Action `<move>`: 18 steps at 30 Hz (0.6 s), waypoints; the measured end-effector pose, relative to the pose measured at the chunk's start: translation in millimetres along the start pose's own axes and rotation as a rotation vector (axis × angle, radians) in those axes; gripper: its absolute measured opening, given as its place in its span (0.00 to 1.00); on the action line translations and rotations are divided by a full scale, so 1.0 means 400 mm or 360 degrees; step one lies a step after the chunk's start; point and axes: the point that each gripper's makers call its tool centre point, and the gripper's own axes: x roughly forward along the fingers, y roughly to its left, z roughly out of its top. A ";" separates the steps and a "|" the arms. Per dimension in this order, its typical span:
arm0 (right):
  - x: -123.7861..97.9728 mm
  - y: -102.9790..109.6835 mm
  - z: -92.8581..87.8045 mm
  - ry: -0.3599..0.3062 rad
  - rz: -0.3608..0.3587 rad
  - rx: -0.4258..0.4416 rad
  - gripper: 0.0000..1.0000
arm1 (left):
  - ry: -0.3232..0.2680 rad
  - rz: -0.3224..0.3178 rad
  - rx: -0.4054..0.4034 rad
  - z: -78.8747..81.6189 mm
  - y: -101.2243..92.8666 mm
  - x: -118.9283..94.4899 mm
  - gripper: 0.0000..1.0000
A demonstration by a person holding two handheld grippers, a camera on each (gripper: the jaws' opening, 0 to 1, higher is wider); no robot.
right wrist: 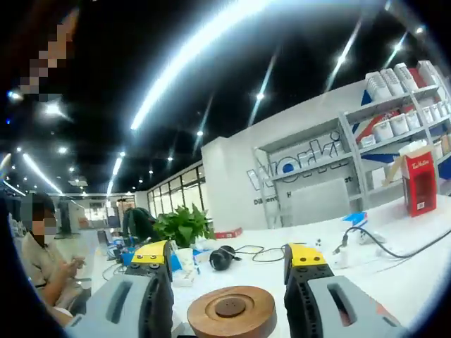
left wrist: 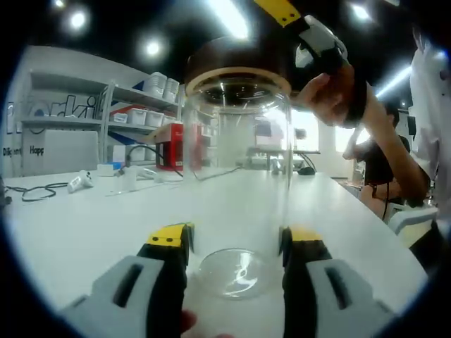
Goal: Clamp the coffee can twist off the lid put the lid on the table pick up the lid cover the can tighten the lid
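Two jaws of my left gripper (left wrist: pixel 236 246) pinch the clear coffee can (left wrist: pixel 236 176) near its base; it stands upright and empty on the white table (left wrist: pixel 84 218). My right gripper (right wrist: pixel 229 271) sits directly above, jaws straddling the wooden lid (right wrist: pixel 231 312) on the can's mouth; whether they're squeezing it yet, I cannot tell

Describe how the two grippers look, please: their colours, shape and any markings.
Both look alike. The left gripper has two grey moulded jaws with a dark slot in each, black inner faces and yellow tips. The right gripper has the same grey jaws, black inner sides and yellow caps with small screw holes. No cables or lettering show on either.
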 end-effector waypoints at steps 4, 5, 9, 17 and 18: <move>-0.019 -0.021 -0.024 0.0066 -0.0336 -0.0186 0.58 | -0.0001 -0.0002 0.0000 0.000 0.000 0.000 0.44; -0.021 -0.017 -0.027 0.0054 -0.0387 -0.0205 0.57 | -0.0001 -0.0002 0.0001 0.000 -0.001 0.000 0.44; -0.014 0.002 -0.060 0.0085 -0.0471 -0.0307 0.59 | 0.0000 -0.0002 0.0001 0.000 0.000 -0.001 0.44; -0.030 -0.001 -0.086 0.0064 -0.0663 -0.0335 0.62 | 0.0000 -0.0006 0.0001 -0.001 0.002 -0.001 0.44; -0.032 -0.004 -0.089 0.0061 -0.0693 -0.0339 0.62 | -0.0001 -0.0007 0.0001 -0.001 0.003 -0.001 0.44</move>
